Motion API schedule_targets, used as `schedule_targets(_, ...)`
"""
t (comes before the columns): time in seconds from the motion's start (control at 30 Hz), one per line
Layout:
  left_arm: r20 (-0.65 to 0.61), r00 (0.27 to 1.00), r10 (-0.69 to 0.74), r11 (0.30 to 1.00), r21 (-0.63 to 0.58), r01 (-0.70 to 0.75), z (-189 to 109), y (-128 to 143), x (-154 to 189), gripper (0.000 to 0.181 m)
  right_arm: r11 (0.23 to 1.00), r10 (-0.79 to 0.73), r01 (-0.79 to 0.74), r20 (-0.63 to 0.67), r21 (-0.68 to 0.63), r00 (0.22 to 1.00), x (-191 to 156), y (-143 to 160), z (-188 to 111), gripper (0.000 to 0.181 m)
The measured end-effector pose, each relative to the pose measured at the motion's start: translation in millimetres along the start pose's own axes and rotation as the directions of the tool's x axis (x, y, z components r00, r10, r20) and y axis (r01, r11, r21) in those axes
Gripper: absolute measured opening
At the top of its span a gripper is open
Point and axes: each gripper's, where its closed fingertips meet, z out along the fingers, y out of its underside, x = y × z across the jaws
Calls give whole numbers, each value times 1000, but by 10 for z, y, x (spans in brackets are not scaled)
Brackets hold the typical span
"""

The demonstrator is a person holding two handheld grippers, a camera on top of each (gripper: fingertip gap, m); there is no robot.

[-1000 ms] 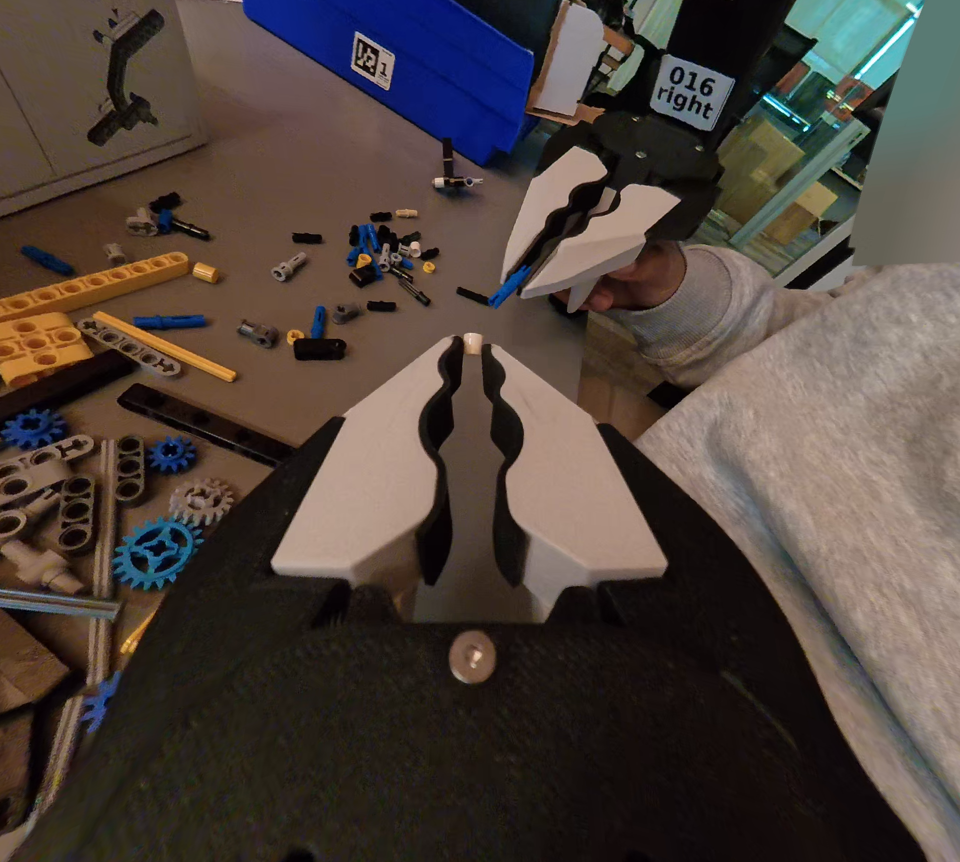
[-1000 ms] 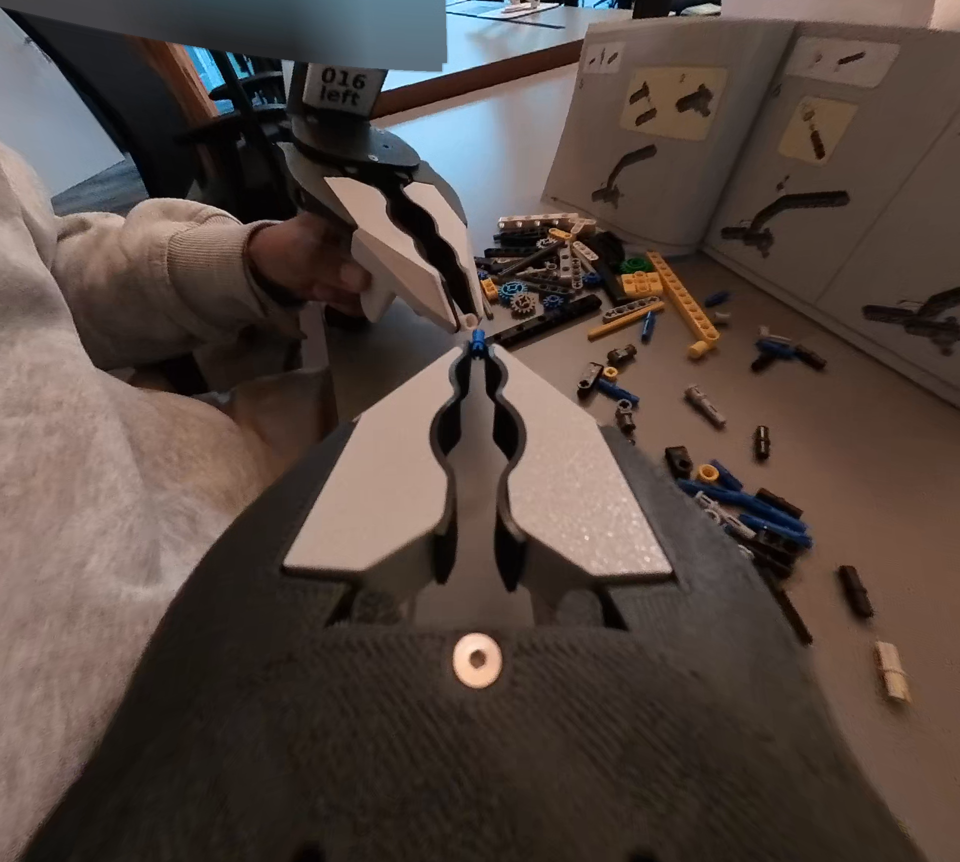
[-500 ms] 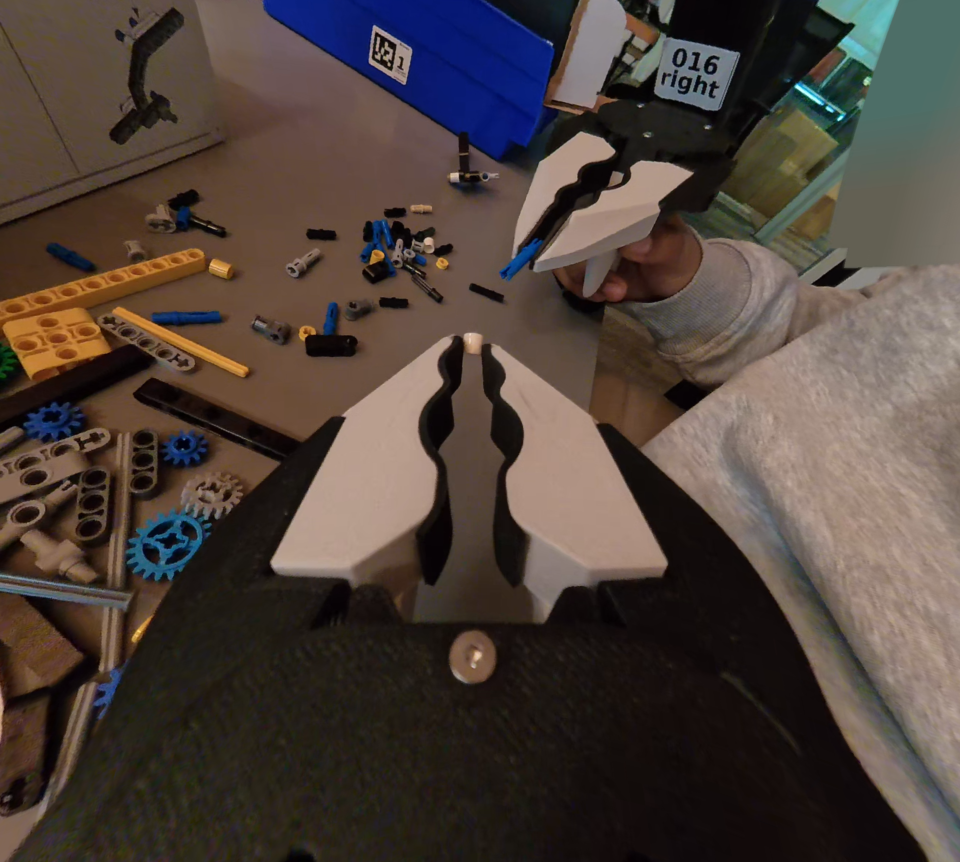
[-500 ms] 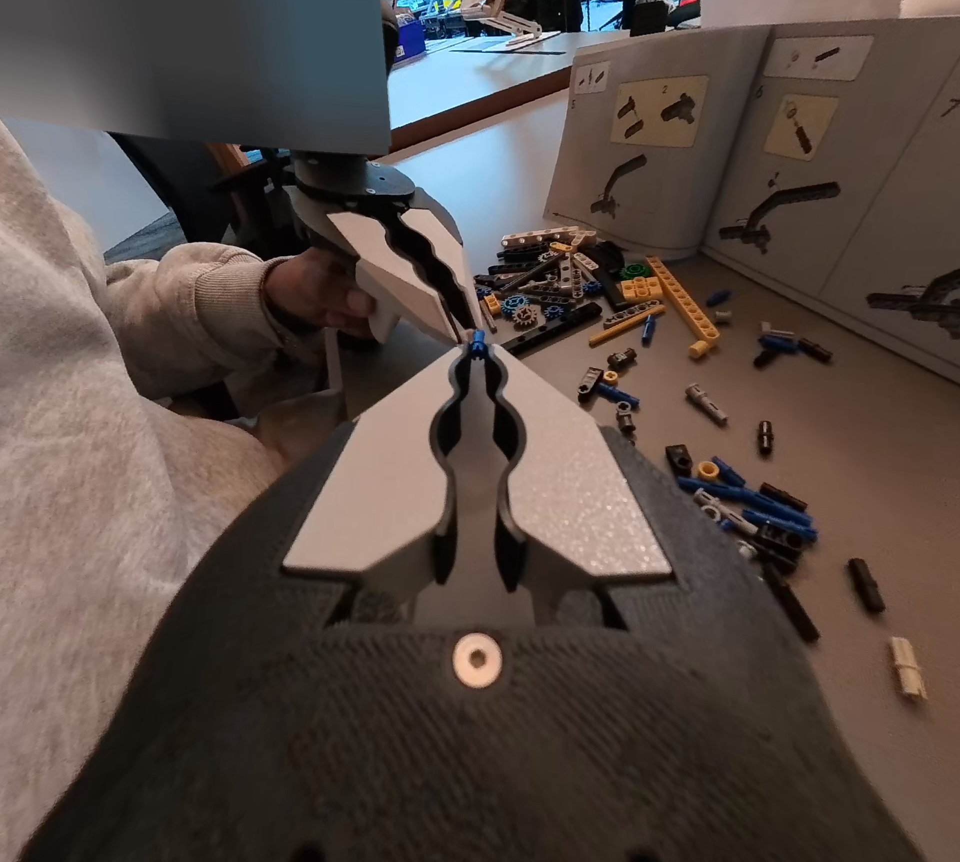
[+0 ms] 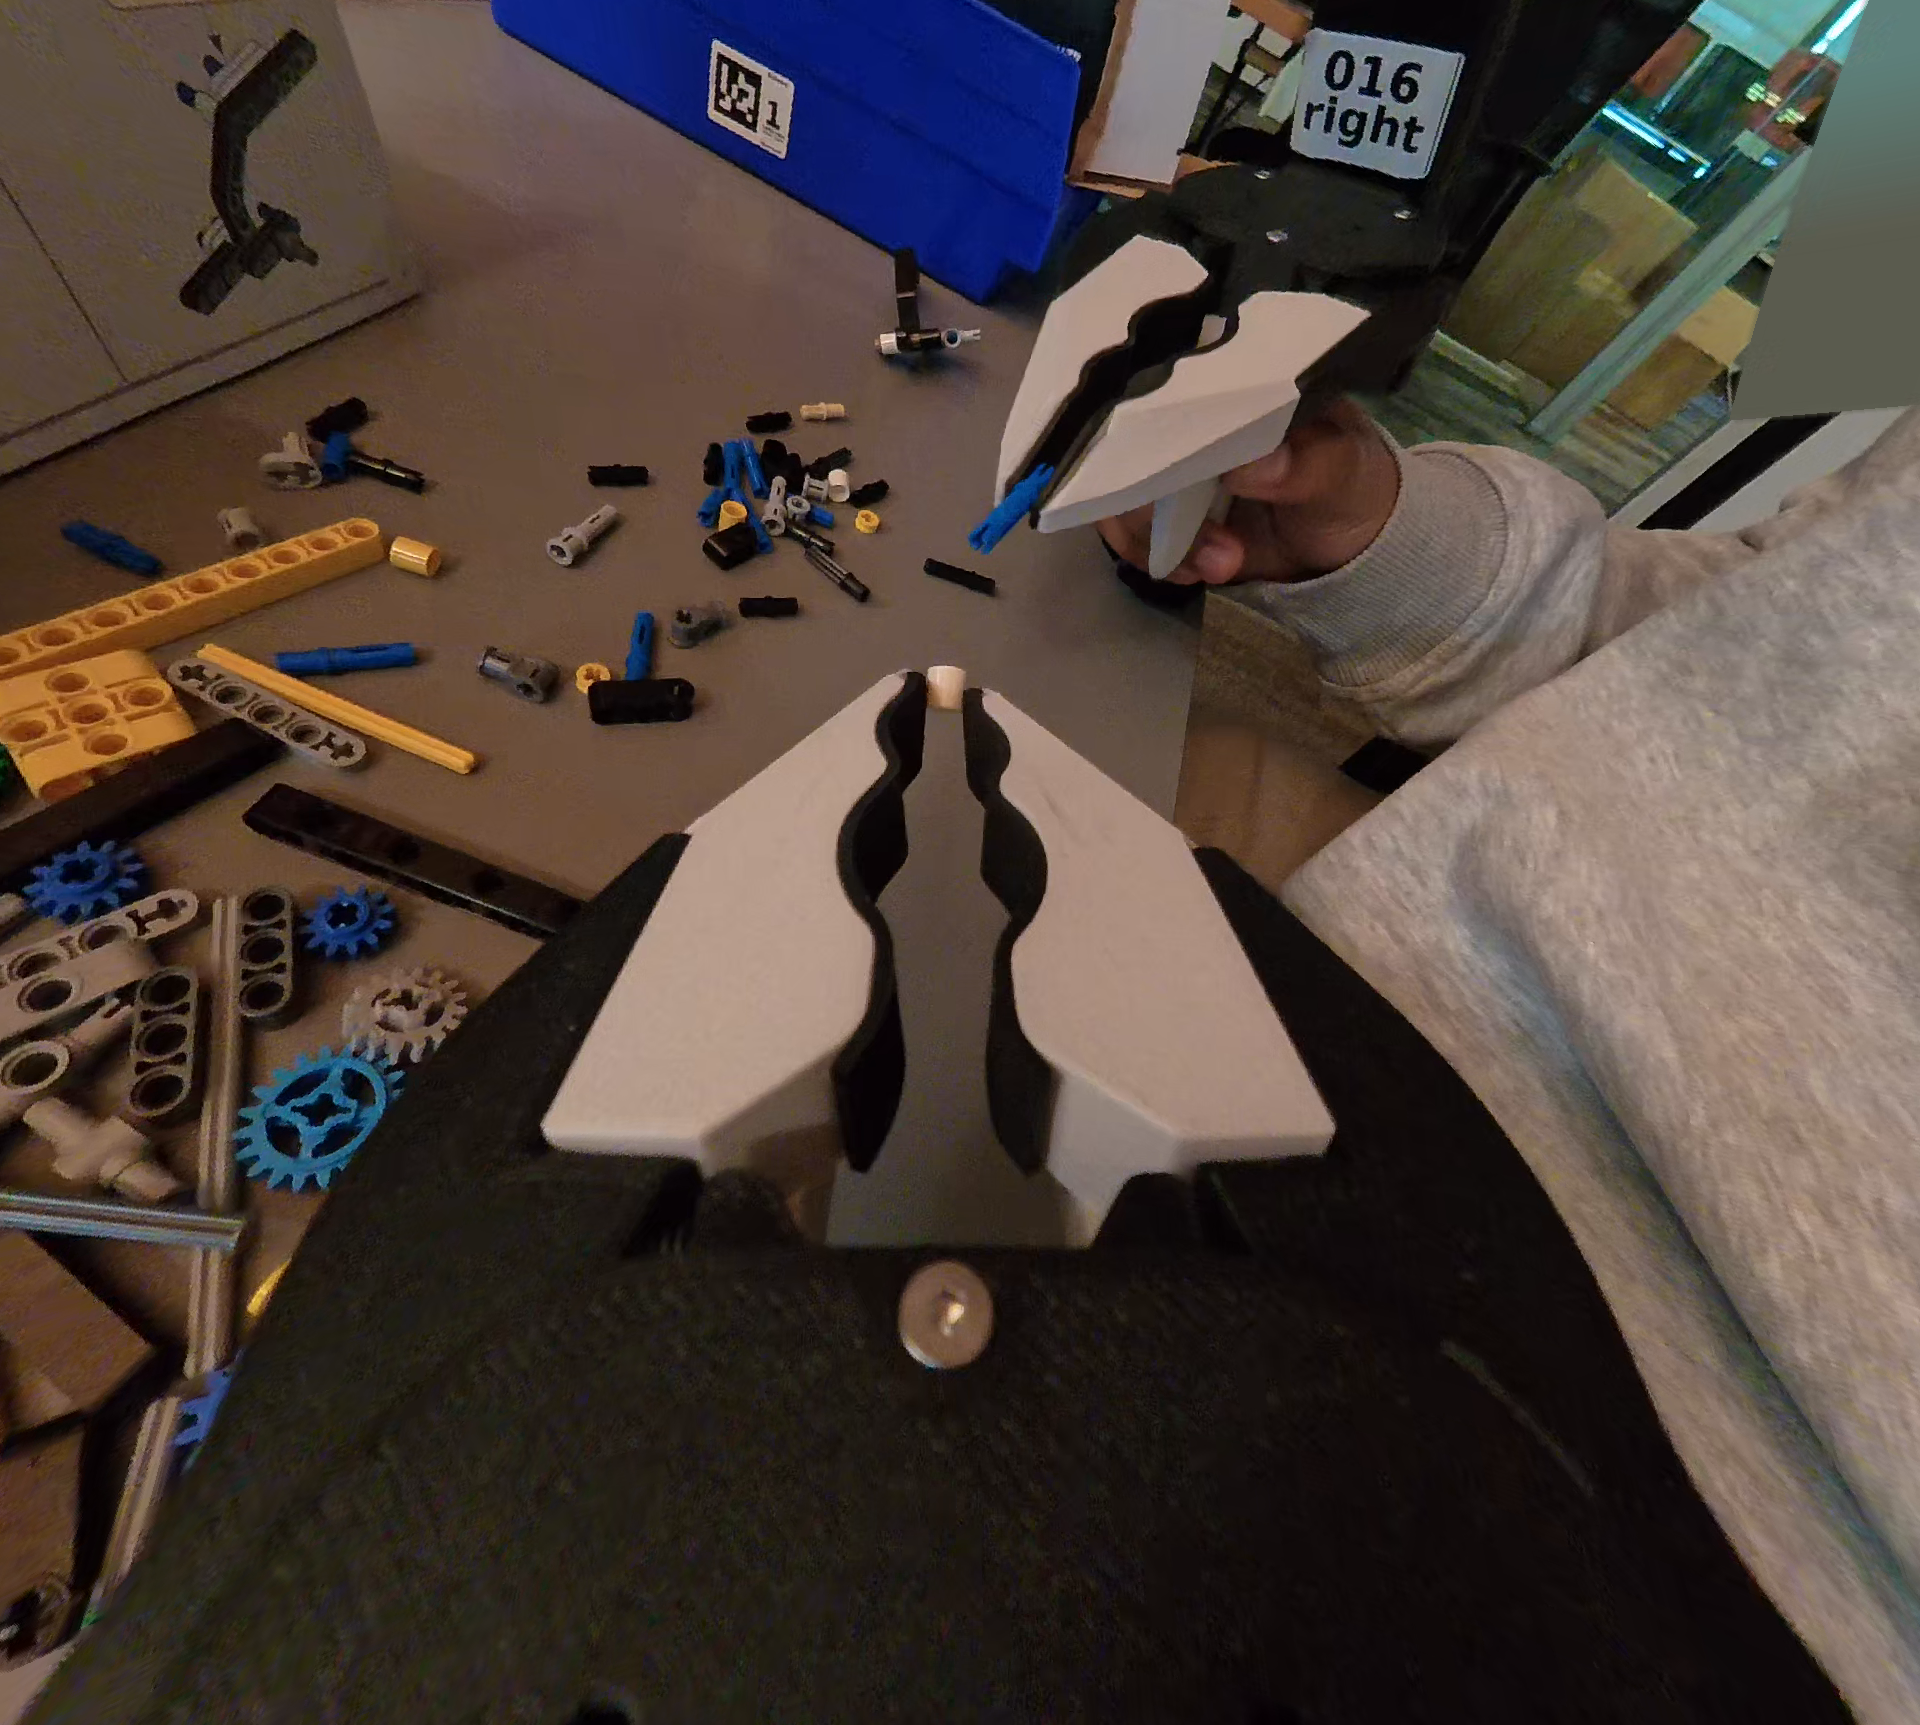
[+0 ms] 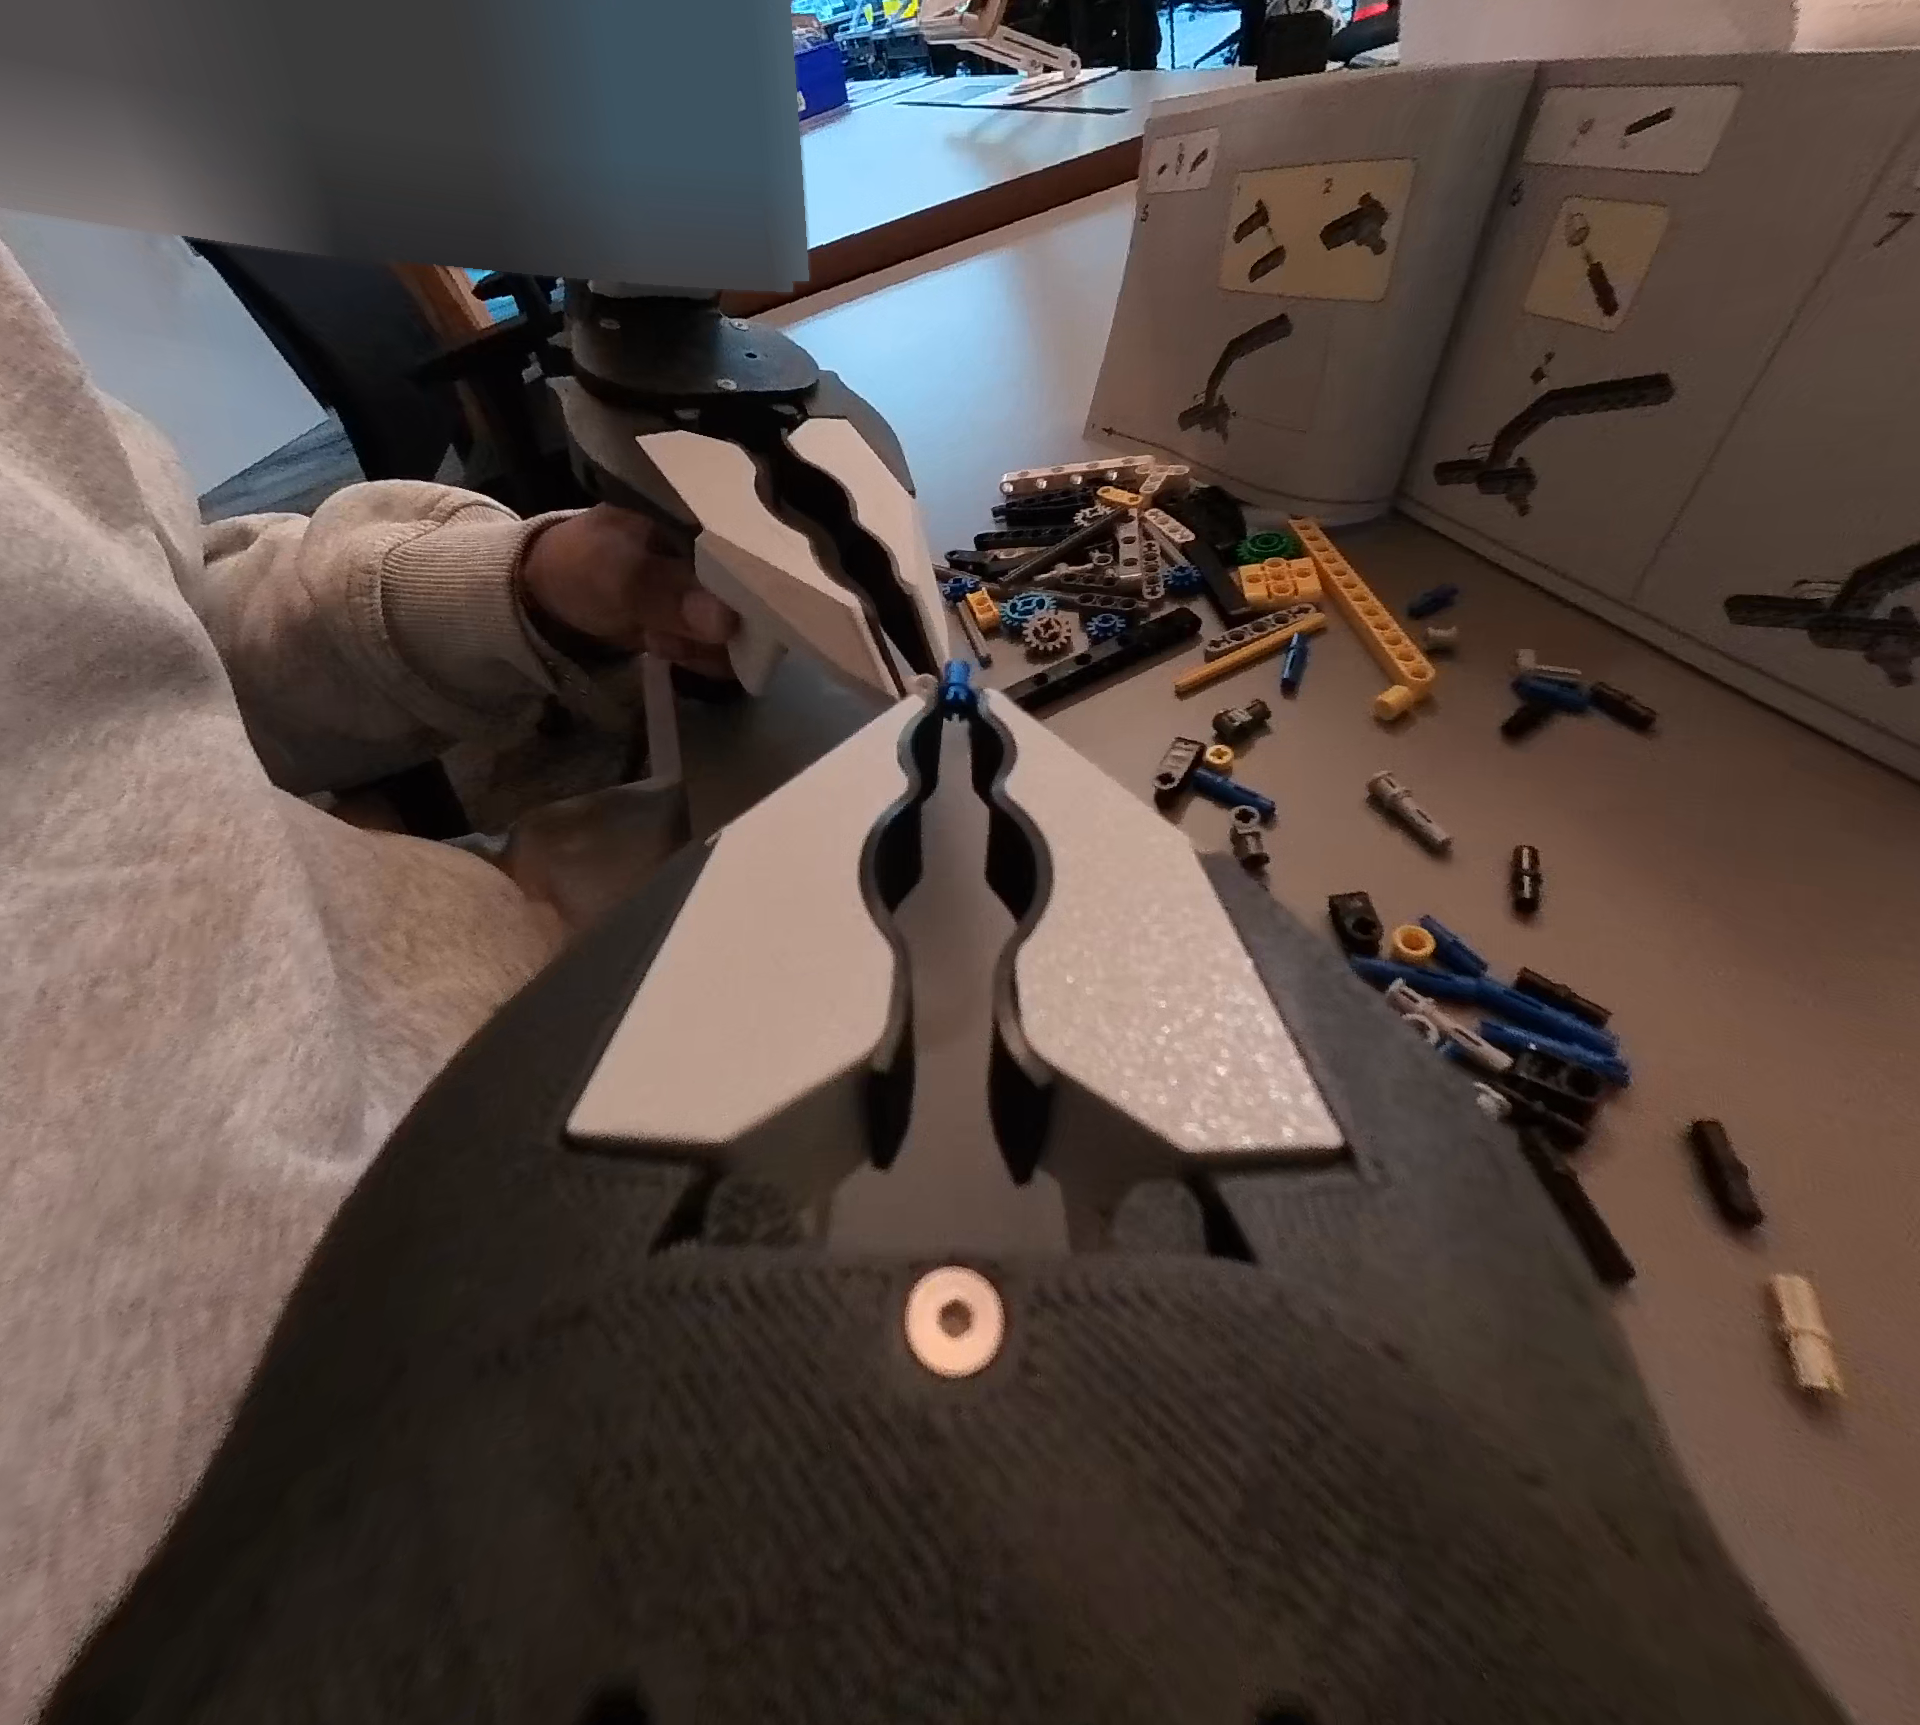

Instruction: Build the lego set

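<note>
Labels first: your right gripper [image 5: 1023, 499] carries a white sticker [image 5: 1369, 101] with dark print; the blue bin [image 5: 790, 13] at the back of the worktop [image 5: 582, 325] has a white square-code tag [image 5: 750, 99]. Printed instruction pages [image 6: 1299, 273] with part drawings stand along the far side.

Your left gripper [image 5: 943, 688] has its fingers [image 5: 748, 937] nearly closed, pinching a small cream bush [image 5: 943, 686] at the very tips. Your right gripper's fingers are closed on a blue pin [image 5: 1006, 509], which sticks out past the tips. In the right wrist view the pin [image 6: 957, 696] sits just beside the left gripper's tips [image 6: 920, 678]; contact unclear.

Loose lego parts [image 5: 779, 501] are scattered across the worktop: yellow beams [image 5: 197, 595], blue gears [image 5: 312, 1114], black pins.
</note>
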Motion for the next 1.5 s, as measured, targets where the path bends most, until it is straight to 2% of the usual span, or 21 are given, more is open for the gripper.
schedule_targets(0.4,-46,997,63,998,-19,-64,20,28,120,5,991,-95,101,67,-93,993,-179,143,88,3)
schedule_targets(0.63,-72,993,90,995,-25,-92,26,41,176,5,995,-68,75,97,-71,993,-193,116,48,2)
schedule_targets(0.97,-106,985,138,988,-58,-144,57,98,270,5,988,-46,69,166,-139,985,-257,224,22,2)
schedule_targets(1.5,-153,970,187,977,-78,-201,66,154,381,4,984,-23,66,247,-167,969,-361,279,-28,2)
